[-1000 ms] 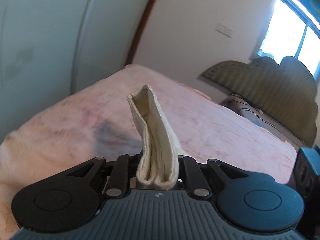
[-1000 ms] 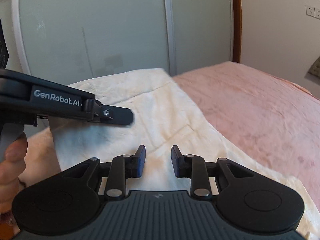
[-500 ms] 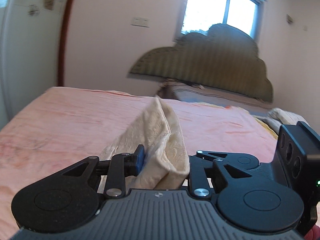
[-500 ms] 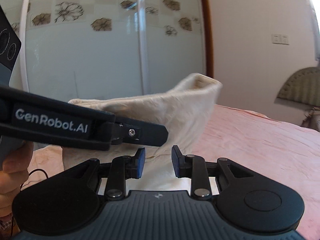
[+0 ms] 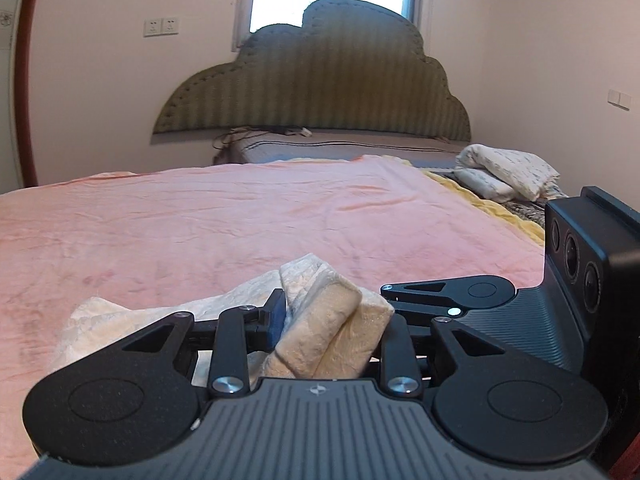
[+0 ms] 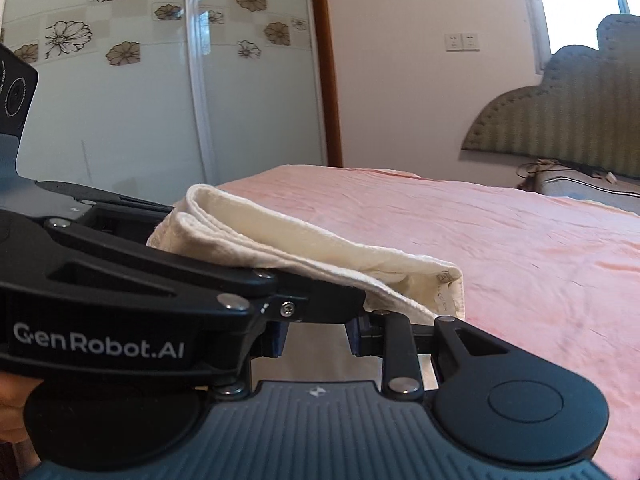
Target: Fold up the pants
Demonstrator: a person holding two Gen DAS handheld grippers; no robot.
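While the pants [image 5: 328,332] are being kept at the lower centre of the left wrist view, their thick folded cream edge is being gripped by the left gripper [image 5: 334,310]. Its jaws have just been opening, yet the gap is being filled by the bundle, and the blue left pad is being pressed against the cloth. The right pad is being hidden by the fold spilling over it. The rest of the garment is being trailed toward the lower left, onto the pink blanket [image 5: 240,232].

In the right wrist view the folded edge is being shown as a long double-layered band running from centre left to a hemmed corner at centre right, just above the right gripper [image 6: 316,336]. That gripper is being held at a narrow opening with nothing clamped between its pads, and it is being crossed from the left by the other tool's body.

A broad stretch of bare blanket is being left free above and to both sides of the cloth, up to the headboard [image 5: 320,80]. Only the far right edge is being occupied, by folded bedding [image 5: 508,172].
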